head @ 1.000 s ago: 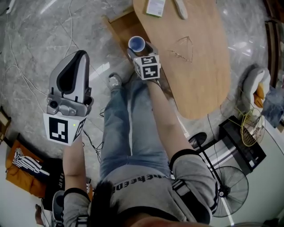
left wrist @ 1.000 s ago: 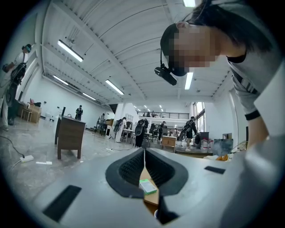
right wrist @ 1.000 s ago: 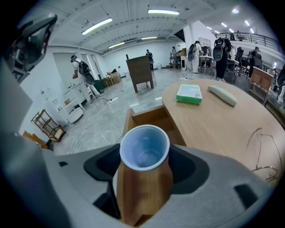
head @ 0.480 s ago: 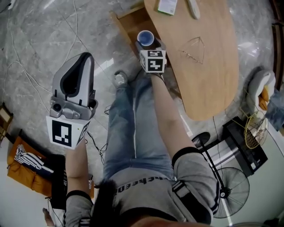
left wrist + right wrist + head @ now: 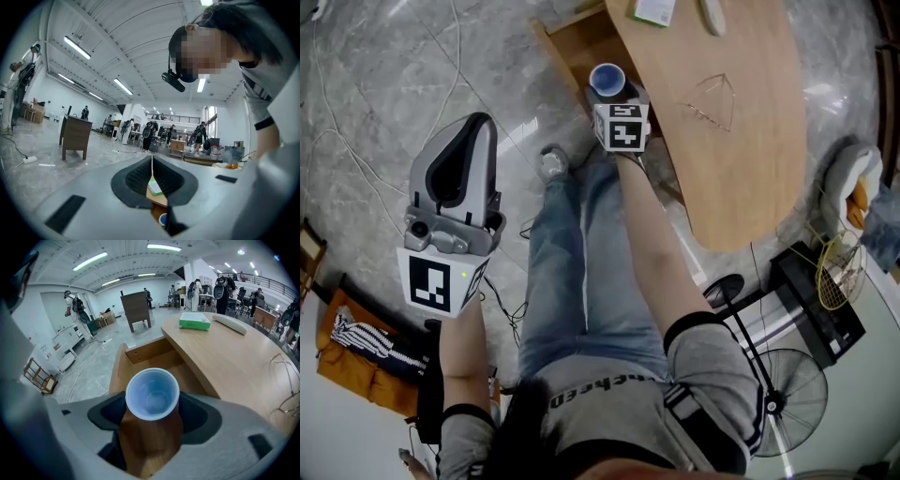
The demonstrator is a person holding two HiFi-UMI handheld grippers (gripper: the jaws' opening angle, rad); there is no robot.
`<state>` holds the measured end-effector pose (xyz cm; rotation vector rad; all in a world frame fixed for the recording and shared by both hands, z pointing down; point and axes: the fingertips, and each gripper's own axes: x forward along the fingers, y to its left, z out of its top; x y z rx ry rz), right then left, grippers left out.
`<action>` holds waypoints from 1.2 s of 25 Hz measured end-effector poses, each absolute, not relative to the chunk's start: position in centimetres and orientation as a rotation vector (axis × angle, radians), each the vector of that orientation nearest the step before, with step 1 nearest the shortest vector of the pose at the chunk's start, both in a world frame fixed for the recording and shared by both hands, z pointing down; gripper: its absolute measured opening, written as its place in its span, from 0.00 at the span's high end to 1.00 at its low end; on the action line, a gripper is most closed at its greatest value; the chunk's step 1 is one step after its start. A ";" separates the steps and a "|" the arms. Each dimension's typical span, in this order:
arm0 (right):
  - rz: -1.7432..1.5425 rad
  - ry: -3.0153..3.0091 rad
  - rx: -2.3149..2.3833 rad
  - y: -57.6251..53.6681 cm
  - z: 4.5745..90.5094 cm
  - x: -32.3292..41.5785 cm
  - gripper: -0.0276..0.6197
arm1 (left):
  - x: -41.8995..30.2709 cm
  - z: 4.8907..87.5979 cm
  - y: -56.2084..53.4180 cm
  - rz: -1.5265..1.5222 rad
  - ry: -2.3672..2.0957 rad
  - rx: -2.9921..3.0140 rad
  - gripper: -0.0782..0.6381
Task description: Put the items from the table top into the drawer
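Note:
My right gripper (image 5: 608,91) is shut on a pale blue plastic cup (image 5: 607,79), holding it upright above the open wooden drawer (image 5: 570,45). Its view shows the empty cup (image 5: 152,393) between the jaws, over the drawer's (image 5: 146,358) bare floor. On the wooden table (image 5: 741,150) lie a green box (image 5: 653,11), a white oblong item (image 5: 711,16) and thin wire glasses (image 5: 712,101). My left gripper (image 5: 474,124) is held up at the left, away from the table, shut and empty.
The person's legs and a shoe (image 5: 551,165) are beside the drawer. Cables trail over the marble floor (image 5: 384,84). A black fan (image 5: 780,398) and a black box (image 5: 816,305) stand right of the table; an orange bag (image 5: 356,356) lies at the lower left.
The head view shifted slightly a second ago. The right gripper keeps the cup over the drawer and the left stays raised; almost nothing moved in the last half second.

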<state>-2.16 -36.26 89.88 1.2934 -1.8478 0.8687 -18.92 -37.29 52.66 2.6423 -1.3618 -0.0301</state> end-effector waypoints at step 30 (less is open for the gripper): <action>0.776 -2.092 1.475 -31.5 75.1 1.2 0.95 | -12.5 50.2 -36.3 -0.025 -1.209 2.764 0.87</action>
